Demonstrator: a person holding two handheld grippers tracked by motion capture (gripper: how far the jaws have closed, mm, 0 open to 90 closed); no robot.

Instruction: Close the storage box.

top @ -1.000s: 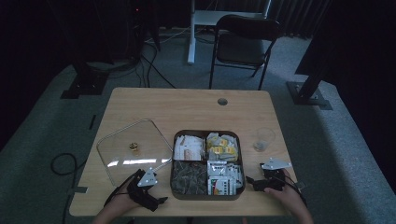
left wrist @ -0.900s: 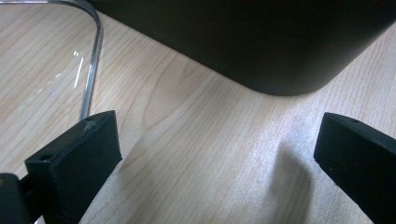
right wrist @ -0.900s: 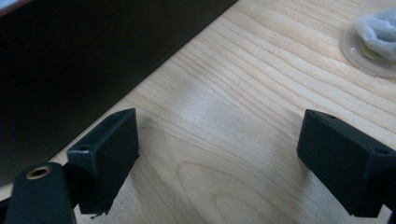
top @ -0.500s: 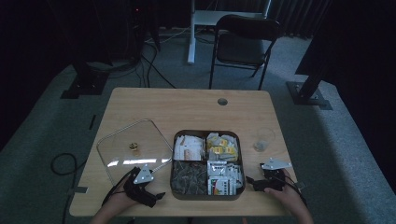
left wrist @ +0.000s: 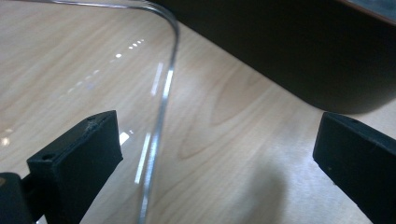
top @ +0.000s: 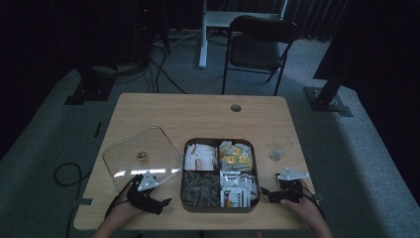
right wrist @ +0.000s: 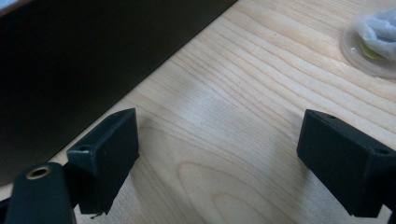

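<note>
High view: a dark four-compartment tray (top: pixel 182 194) of packets sits at the near middle of the table (top: pixel 198 114). Its clear glass lid (top: pixel 124 148), with a small gold knob, lies flat on the table just to the tray's left. A small glass cup (top: pixel 279 148) stands to the tray's right. The left gripper (top: pixel 159 203) lies low on the table at the lid's near right corner, pointing toward the tray. Compared with a second ago it has edged a little nearer that corner, while the lid, tray and cup have not shifted. The right gripper (top: pixel 265 194) rests by the tray's near right corner, much where it was.

Left gripper view: the jaws are spread wide, with nothing between them but table. The lid's rounded edge (left wrist: pixel 163 100) runs up between the jaws, closer to the left one, and the tray's dark wall (left wrist: pixel 280 51) lies beyond. I judge that the small advance puts the lid's rim within reach, so the likely next step is closing on that edge to lift the lid back onto the tray.

Right gripper view: the jaws are spread apart over bare wood, holding nothing. The tray's dark side (right wrist: pixel 93 51) fills the upper left, and the cup's base (right wrist: pixel 369 42) shows at the upper right, well clear of the jaws.
</note>
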